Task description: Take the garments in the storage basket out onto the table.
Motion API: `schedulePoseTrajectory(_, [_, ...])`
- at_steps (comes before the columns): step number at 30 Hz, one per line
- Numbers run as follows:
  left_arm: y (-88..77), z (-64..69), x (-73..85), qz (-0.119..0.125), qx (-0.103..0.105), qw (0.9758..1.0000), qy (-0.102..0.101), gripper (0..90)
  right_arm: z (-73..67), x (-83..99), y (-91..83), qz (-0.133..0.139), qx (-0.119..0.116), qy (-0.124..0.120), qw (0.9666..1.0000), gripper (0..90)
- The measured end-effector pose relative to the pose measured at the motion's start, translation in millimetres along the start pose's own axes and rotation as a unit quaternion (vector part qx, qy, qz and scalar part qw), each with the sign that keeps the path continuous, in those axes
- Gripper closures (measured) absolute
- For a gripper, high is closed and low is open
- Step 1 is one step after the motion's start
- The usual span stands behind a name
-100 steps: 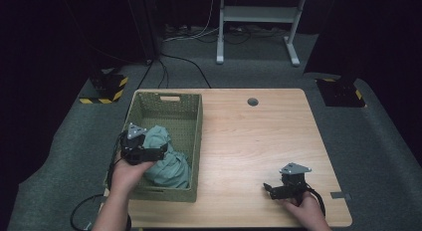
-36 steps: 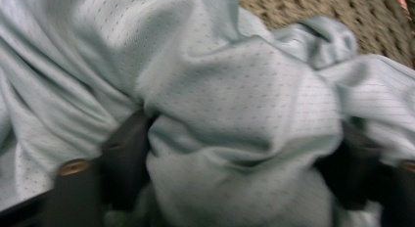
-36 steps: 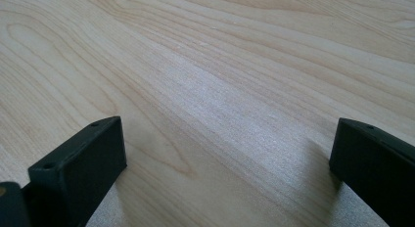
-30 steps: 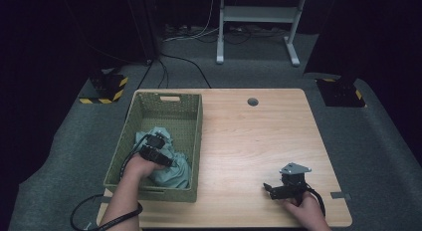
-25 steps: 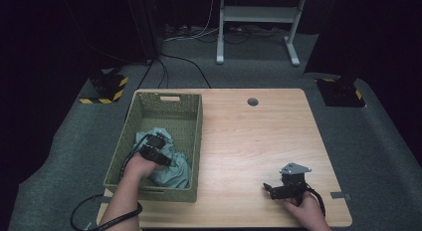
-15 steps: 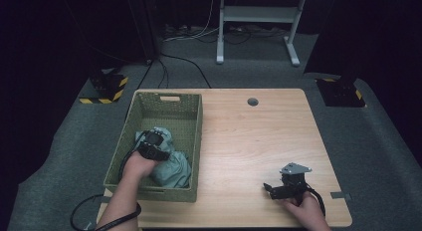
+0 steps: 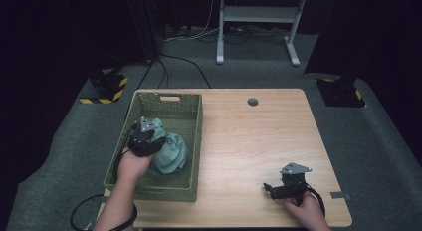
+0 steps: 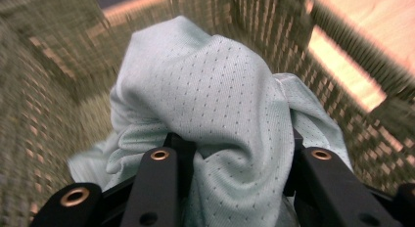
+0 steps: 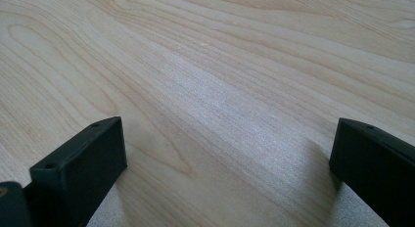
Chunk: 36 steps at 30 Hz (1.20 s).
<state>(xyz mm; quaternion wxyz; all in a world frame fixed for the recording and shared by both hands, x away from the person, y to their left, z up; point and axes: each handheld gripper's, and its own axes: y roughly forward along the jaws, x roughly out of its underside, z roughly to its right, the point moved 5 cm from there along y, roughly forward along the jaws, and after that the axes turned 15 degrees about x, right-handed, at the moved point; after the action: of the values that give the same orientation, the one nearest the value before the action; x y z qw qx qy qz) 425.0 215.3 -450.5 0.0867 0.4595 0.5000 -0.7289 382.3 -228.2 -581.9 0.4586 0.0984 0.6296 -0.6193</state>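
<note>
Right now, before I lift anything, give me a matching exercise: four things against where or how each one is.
Things:
1. left gripper
2. right gripper
3. pale green cloth
4. woven basket

States:
A. open over bare wood
B. on the table's left part
C. bunched inside the basket
D. shut on fabric

Pairs: 1-D, 2-A, 3-C, 4-B

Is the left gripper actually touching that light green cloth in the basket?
Touching. In the left gripper view the cloth is bunched between the left gripper's two black jaws, pressed against both, inside the woven basket.
</note>
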Motion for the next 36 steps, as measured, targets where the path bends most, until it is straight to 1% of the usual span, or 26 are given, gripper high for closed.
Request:
schedulePoseTrajectory(2, [-4.6, 2.4, -3.8, 0.018, -0.014, 0.9997, 0.009, 64.8, 0.0, 0.0, 0.0, 0.000, 0.000, 0.000, 1.0000, 0.0])
schedulePoseTrajectory(3, [-7.3, 3.5, -6.1, 0.029, -0.017, 0.9994, 0.011, 64.9, 0.0, 0.0, 0.0, 0.000, 0.000, 0.000, 1.0000, 0.0])
schedulePoseTrajectory(4, [-10.2, 4.6, -8.3, 0.040, -0.024, 0.9988, 0.014, 64.8, 0.0, 0.0, 0.0, 0.000, 0.000, 0.000, 1.0000, 0.0])
schedulePoseTrajectory(5, [-13.6, 6.1, -11.3, 0.051, -0.031, 0.9980, 0.021, 64.8, 0.1, 0.0, 0.0, 0.000, 0.000, 0.000, 1.0000, 0.0])
schedulePoseTrajectory(6, [-13.6, 6.1, -11.3, 0.051, -0.031, 0.9980, 0.021, 64.7, 0.1, 0.0, 0.0, 0.000, 0.000, 0.000, 1.0000, 0.0])
schedulePoseTrajectory(8, [-23.1, 10.1, -18.6, 0.079, -0.047, 0.9952, 0.033, 64.7, 0.1, 0.0, 0.0, 0.000, -0.001, 0.001, 1.0000, 0.0])
schedulePoseTrajectory(10, [-29.7, 12.8, -23.5, 0.097, -0.054, 0.9930, 0.040, 64.7, 0.1, 0.0, 0.0, 0.000, -0.001, 0.001, 1.0000, 0.0])
schedulePoseTrajectory(12, [-34.6, 15.6, -27.7, 0.106, -0.061, 0.9912, 0.050, 64.8, 0.1, 0.0, 0.0, 0.000, -0.001, 0.001, 1.0000, 0.0])
schedulePoseTrajectory(13, [-38.3, 17.5, -30.8, 0.116, -0.065, 0.9896, 0.055, 64.8, 0.1, 0.0, 0.0, 0.000, -0.001, 0.001, 1.0000, 0.0])
schedulePoseTrajectory(14, [-38.3, 17.5, -30.8, 0.116, -0.065, 0.9896, 0.055, 64.8, 0.1, 0.0, 0.0, 0.000, 0.000, 0.001, 1.0000, 0.0])
schedulePoseTrajectory(15, [-43.3, 20.3, -34.8, 0.132, -0.067, 0.9873, 0.057, 64.7, 0.1, 0.0, 0.0, 0.000, -0.001, 0.001, 1.0000, 0.0])
schedulePoseTrajectory(16, [-45.7, 21.9, -37.0, 0.140, -0.068, 0.9861, 0.058, 64.7, 0.1, 0.0, 0.0, 0.000, -0.001, 0.001, 1.0000, 0.0])
schedulePoseTrajectory(17, [-48.6, 24.0, -39.7, 0.149, -0.072, 0.9843, 0.062, 64.7, 0.1, 0.0, 0.0, 0.000, 0.000, 0.001, 1.0000, 0.0])
schedulePoseTrajectory(18, [-48.6, 24.0, -39.7, 0.149, -0.072, 0.9843, 0.062, 64.7, 0.1, 0.0, 0.0, 0.000, 0.000, 0.000, 1.0000, 0.0])
schedulePoseTrajectory(20, [-55.1, 28.5, -46.0, 0.170, -0.079, 0.9798, 0.070, 64.7, 0.1, 0.0, 0.0, 0.000, 0.000, 0.001, 1.0000, 0.0])
schedulePoseTrajectory(22, [-59.1, 31.4, -50.0, 0.183, -0.082, 0.9769, 0.073, 64.7, 0.1, 0.0, 0.0, 0.000, 0.000, 0.001, 1.0000, 0.0])
schedulePoseTrajectory(23, [-60.9, 33.0, -51.9, 0.191, -0.086, 0.9750, 0.074, 64.7, 0.1, 0.0, 0.0, 0.000, 0.000, 0.001, 1.0000, 0.0])
schedulePoseTrajectory(24, [-62.2, 34.1, -53.4, 0.195, -0.086, 0.9741, 0.076, 64.7, 0.1, 0.0, 0.0, 0.000, 0.000, 0.001, 1.0000, 0.0])
schedulePoseTrajectory(26, [-65.4, 37.3, -57.5, 0.206, -0.089, 0.9713, 0.078, 64.7, 0.1, 0.0, 0.0, 0.000, 0.000, 0.001, 1.0000, 0.0])
schedulePoseTrajectory(27, [-65.4, 37.3, -57.5, 0.206, -0.089, 0.9713, 0.078, 64.8, 0.1, 0.0, 0.0, 0.000, 0.000, 0.001, 1.0000, 0.0])
schedulePoseTrajectory(28, [-67.4, 40.1, -60.7, 0.213, -0.086, 0.9701, 0.078, 64.7, 0.1, 0.0, 0.0, 0.000, 0.000, 0.000, 1.0000, 0.0])
schedulePoseTrajectory(36, [-74.4, 50.4, -70.9, 0.233, -0.088, 0.9642, 0.092, 64.7, 0.3, 0.0, -0.2, 0.000, -0.002, 0.002, 1.0000, 0.0])
